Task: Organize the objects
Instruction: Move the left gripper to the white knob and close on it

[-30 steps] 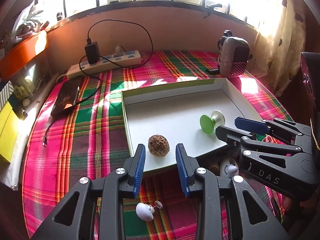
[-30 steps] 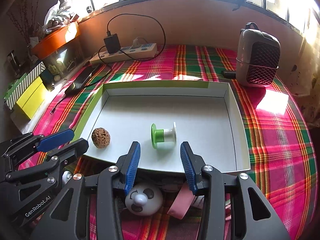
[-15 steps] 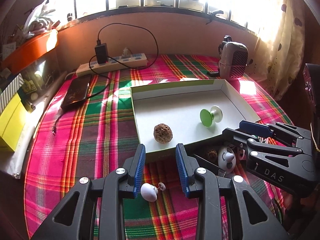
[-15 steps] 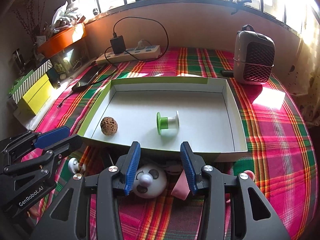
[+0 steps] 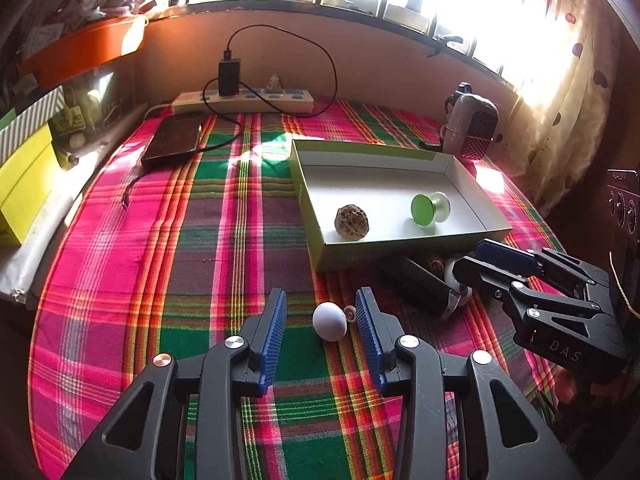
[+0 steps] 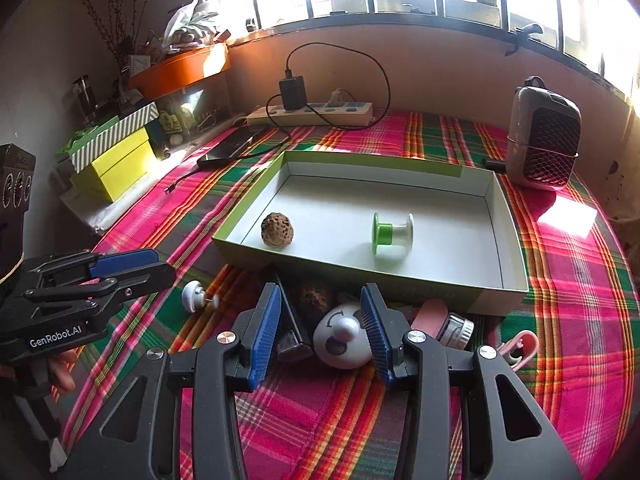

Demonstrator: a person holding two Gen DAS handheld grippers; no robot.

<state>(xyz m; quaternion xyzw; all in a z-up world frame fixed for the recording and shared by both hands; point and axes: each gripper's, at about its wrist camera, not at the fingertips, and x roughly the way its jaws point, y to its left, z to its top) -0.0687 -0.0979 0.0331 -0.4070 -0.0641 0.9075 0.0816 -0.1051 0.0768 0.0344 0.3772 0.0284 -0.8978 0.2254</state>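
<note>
A shallow white box [image 6: 508,216] with green sides holds a brown walnut [image 6: 277,229] and a green-ended spool [image 6: 390,234]; the box [image 5: 320,236], walnut [image 5: 351,221] and spool [image 5: 428,209] also show in the left wrist view. My left gripper [image 5: 320,312] is open, with a small white knob [image 5: 329,321] on the cloth between its fingers. My right gripper [image 6: 320,316] is open around a white round toy with a face [image 6: 342,336]. Beside the toy lie a second walnut [image 6: 316,298], a dark stick [image 6: 290,330], a pink piece [image 6: 432,314] and a pink clip [image 6: 520,346].
A plaid cloth [image 5: 160,264] covers the round table. At the back are a power strip with charger [image 6: 310,114], a phone [image 5: 174,140] and a small heater [image 6: 546,136]. Yellow boxes [image 6: 116,160] and an orange planter [image 6: 180,66] stand at the left.
Both grippers have pulled back from the box toward the table's near edge. The white knob now lies between the left fingers, and the face toy between the right fingers.
</note>
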